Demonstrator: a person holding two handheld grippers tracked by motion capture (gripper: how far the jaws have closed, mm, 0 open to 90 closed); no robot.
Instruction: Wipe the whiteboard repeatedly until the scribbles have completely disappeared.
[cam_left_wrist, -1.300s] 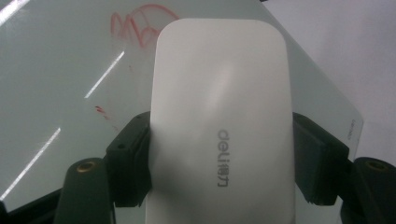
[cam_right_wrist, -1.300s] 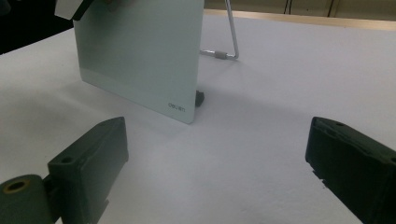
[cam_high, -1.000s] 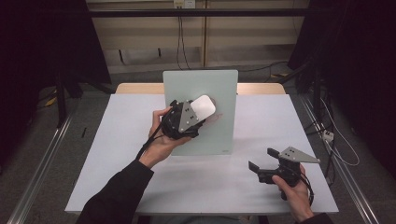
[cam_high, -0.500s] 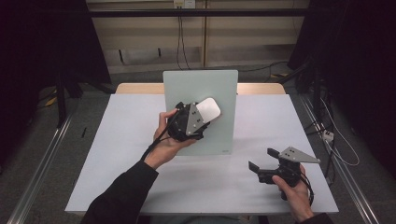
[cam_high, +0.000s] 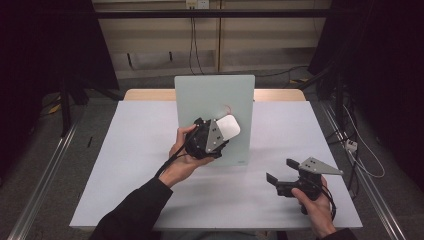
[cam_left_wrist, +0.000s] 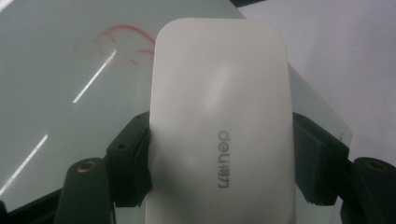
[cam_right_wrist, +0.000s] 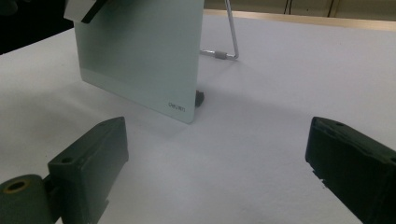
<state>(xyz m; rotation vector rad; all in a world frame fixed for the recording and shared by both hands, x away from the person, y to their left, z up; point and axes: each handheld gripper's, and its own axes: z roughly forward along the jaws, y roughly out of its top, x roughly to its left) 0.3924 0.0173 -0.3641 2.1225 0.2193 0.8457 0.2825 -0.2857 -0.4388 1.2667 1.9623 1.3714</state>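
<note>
The white, rounded-rectangular plastic eraser (cam_left_wrist: 219, 121) sits clamped between the left gripper (cam_high: 216, 140)'s black jaws, its smooth back with grey "deli" lettering facing the gripper. Ahead of it stands the pale green glass drawing board (cam_high: 200, 100), tilted on a wire stand, with faint red marker strokes (cam_left_wrist: 123, 39) just past the eraser's upper left corner.

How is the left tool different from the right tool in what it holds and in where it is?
The left tool is shut on the white eraser, while the right tool stands open with nothing between its jaws. The left tool is raised at the glass board, near the red marks; the right tool sits low over the table, away from the board. Both are black and hand-held.
</note>
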